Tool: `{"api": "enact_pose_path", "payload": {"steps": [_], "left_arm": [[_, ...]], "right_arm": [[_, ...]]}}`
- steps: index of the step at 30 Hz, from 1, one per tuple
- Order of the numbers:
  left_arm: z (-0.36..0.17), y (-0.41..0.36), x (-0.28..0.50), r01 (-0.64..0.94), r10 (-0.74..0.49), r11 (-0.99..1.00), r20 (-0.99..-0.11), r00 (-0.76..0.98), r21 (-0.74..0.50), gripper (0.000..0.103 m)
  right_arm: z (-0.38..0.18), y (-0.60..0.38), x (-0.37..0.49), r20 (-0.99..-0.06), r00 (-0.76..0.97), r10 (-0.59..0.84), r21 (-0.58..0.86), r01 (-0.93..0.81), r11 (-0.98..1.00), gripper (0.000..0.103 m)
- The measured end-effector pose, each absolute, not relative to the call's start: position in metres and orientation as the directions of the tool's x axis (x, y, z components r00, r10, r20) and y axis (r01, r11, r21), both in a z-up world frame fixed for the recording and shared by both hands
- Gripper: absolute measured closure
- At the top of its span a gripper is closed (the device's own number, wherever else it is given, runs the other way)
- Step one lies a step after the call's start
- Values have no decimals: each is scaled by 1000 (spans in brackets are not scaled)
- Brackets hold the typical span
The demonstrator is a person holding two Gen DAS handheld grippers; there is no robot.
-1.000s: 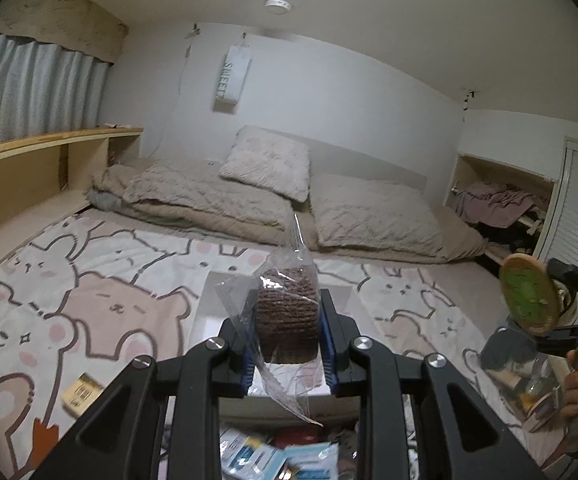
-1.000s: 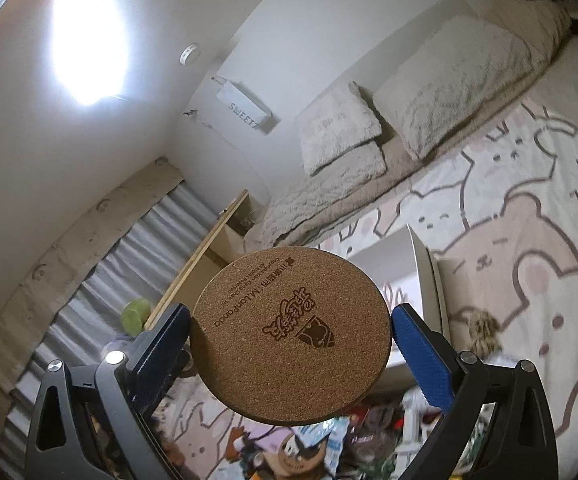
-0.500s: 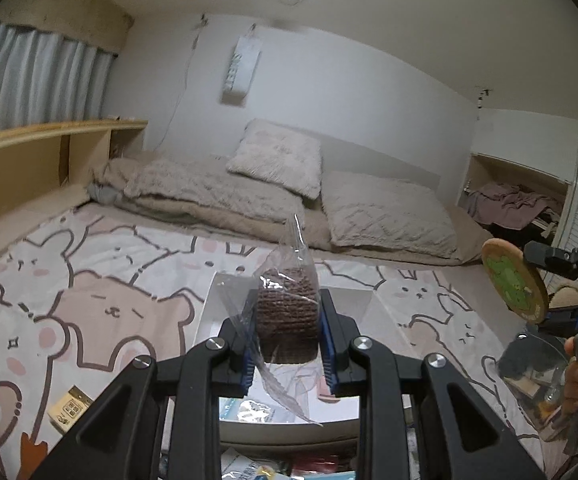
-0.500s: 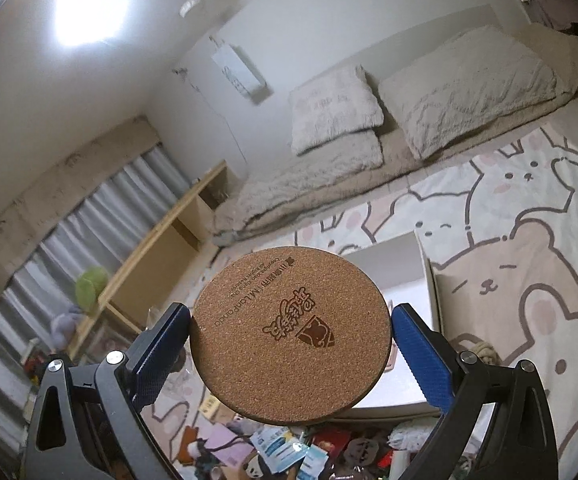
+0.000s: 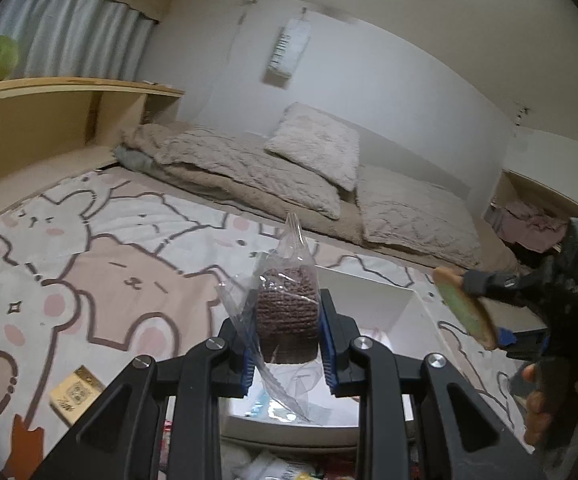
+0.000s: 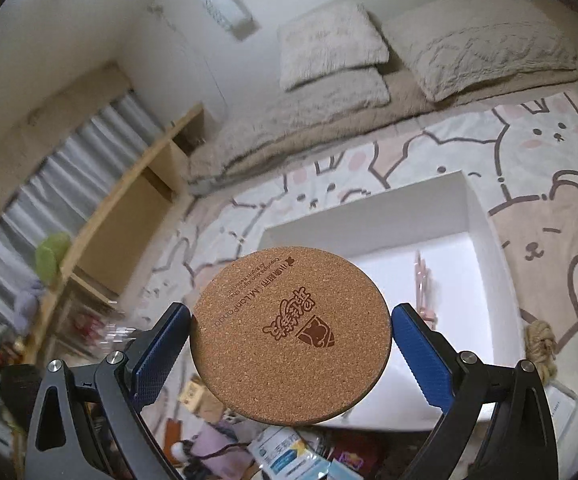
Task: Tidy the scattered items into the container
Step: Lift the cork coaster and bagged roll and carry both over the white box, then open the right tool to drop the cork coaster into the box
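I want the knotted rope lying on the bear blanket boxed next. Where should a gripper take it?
Grip the knotted rope across its thick upper knot, coming down from above: it lies flat on the blanket, and the white box stands close on one side.

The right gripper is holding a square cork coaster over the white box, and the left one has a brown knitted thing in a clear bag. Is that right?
Almost. The cork coaster is round, not square; the right wrist view shows its full circle clamped in the right gripper above the white box. The rest holds: the left gripper grips a brown knitted thing in a clear bag.
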State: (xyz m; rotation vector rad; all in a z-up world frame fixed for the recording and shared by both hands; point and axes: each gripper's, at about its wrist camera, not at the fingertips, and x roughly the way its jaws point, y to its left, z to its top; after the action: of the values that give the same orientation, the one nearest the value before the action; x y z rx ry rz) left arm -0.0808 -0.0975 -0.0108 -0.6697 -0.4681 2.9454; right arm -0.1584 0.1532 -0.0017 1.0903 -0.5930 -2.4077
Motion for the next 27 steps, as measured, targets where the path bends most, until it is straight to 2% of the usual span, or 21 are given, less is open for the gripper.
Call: {"api": "enact_pose_path", "payload": {"steps": [10,21,27], "left_arm": [[-11,-127,-76,20,134,-930,-388,-912,-368,76],[-24,-151,-80,47,156,-887,-395,-905,-459,76],[-31,-169,-82,89,139,-866,-407,-903,-492,76]], "right_arm": [[-37,96,-206,-725,-536,-432,419,154,-895,3],[-86,74,-258,-826,-425,-370,402,17,-916,3],[-102,67,-273,-868,-405,-288,322,-18,-946,3]]}}
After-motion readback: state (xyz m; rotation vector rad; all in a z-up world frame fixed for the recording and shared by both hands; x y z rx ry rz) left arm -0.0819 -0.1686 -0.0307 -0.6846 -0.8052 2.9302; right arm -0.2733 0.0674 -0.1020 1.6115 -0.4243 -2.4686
